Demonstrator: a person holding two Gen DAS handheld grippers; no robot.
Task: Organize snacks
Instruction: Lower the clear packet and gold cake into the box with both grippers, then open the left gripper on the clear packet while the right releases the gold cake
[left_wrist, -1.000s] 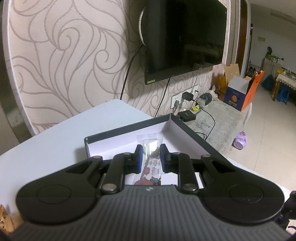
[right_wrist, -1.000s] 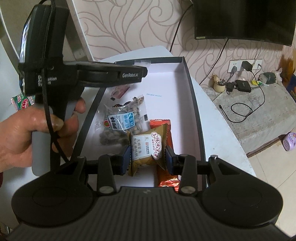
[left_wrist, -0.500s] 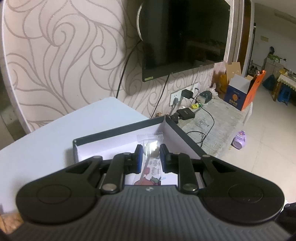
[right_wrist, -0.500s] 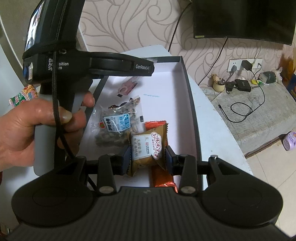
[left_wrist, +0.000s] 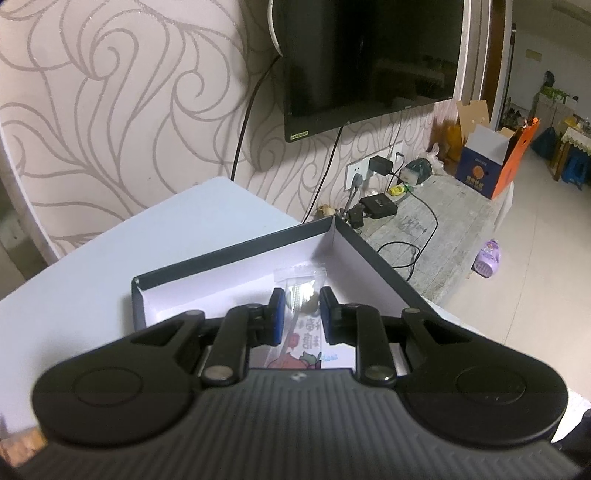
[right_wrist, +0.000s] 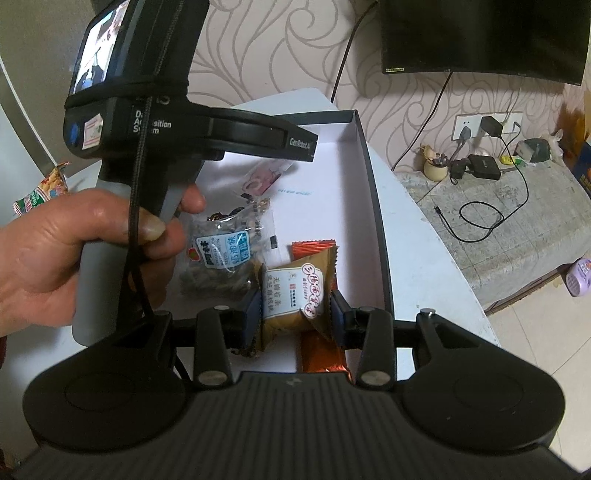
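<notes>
- So far we have several snacks lying in the box (right_wrist: 376, 236).
- Our left gripper (left_wrist: 300, 306) grips a pink sachet (left_wrist: 301, 332), our right gripper (right_wrist: 293, 308) a brown packet (right_wrist: 291, 291), both above it.
- One packet (right_wrist: 40, 190) waits on the desk (left_wrist: 110, 258).

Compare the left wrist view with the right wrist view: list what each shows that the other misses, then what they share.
Only the left wrist view shows the left gripper head-on, shut on a clear-ended snack stick. Only the right wrist view shows the right gripper shut on a tan pastry packet, the orange packet, the seed bag and the hand. Both show the box and the TV.
</notes>
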